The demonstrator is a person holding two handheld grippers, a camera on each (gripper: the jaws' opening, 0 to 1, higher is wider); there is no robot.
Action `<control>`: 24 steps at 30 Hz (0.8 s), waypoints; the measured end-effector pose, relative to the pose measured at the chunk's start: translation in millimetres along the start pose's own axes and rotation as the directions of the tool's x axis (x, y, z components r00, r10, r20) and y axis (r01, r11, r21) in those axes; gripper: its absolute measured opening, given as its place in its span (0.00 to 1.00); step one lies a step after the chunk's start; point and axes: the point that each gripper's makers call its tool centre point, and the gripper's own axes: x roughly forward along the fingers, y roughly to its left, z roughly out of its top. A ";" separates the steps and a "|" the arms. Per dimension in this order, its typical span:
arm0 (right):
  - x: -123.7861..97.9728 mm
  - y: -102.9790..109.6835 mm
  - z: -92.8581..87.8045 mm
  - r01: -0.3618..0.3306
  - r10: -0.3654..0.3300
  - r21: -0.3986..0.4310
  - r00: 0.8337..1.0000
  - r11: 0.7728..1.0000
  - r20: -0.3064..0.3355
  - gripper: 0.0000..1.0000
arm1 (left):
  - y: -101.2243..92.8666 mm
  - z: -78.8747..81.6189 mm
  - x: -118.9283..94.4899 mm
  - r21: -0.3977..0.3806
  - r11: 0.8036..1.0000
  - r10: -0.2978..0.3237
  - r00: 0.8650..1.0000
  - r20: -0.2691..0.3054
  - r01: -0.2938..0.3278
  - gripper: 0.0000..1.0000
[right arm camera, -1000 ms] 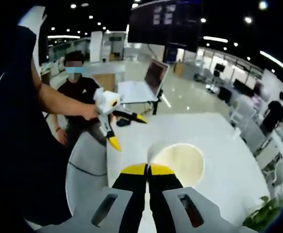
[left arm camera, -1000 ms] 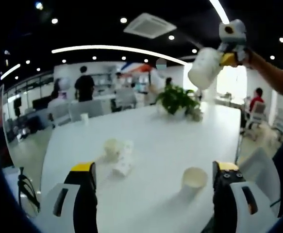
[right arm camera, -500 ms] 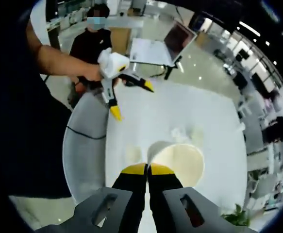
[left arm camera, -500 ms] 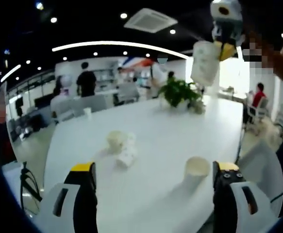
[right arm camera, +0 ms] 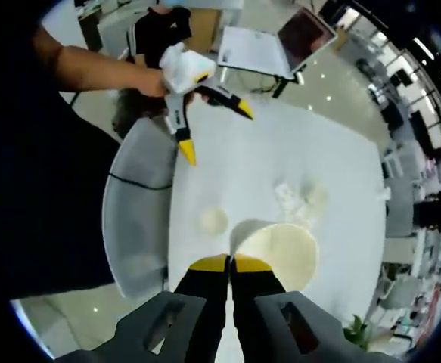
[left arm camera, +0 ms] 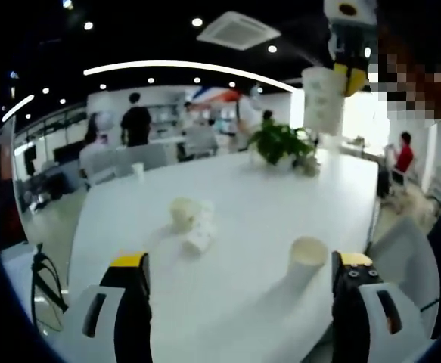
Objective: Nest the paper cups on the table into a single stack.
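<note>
A long white table (left arm camera: pixel 281 204) stretches away through an open office, seen from two hand-held grippers.

The right gripper (right arm camera: pixel 231 263) has its jaws pressed together on the rim of a paper cup (right arm camera: pixel 284 253), possibly a small stack; how many are nested in it cannot be told. It holds this cup high above the table, mouth toward the camera. In the left gripper view the same cup (left arm camera: pixel 323 100) hangs upright at the upper right, well above the tabletop, under the right gripper (left arm camera: pixel 346 72).

The left gripper (left arm camera: pixel 243 268) has its jaws spread wide with nothing between them. In the right gripper view the left gripper (right arm camera: pixel 212 117) hangs in the air near one end of the table.

Several cups wait on the table. A single upright cup (left arm camera: pixel 309 255) stands near the right edge; from above, this single cup (right arm camera: pixel 213 221) sits directly beyond the held one. Farther left lies a loose cluster of cups (left arm camera: pixel 190 222), at least one upright and others tipped on their sides; the cluster (right arm camera: pixel 302 198) looks jumbled from above. A small cup (left arm camera: pixel 137 172) stands far off at the back left.

The job seems at an early or middle stage: one cup or short stack is in hand, and the single cup, the cluster and perhaps the far cup remain to be nested. The upright single cup looks the easiest next target.
</note>
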 end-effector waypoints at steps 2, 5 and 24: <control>1.7 -0.8 0.2 -0.001 0.001 0.006 1.000 1.000 -0.003 0.00 | 1.3 0.7 0.7 0.008 1.000 0.001 1.000 0.001 -0.001 0.98; 3.6 0.0 1.1 -0.006 0.006 0.014 1.000 1.000 -0.005 0.00 | 1.6 -0.2 2.3 0.007 1.000 -0.001 1.000 -0.005 0.001 0.98; 39.4 16.3 3.3 -0.054 0.056 0.070 0.998 0.996 -0.022 0.00 | -4.8 -9.9 12.6 0.000 1.000 -0.018 0.999 -0.029 0.018 0.98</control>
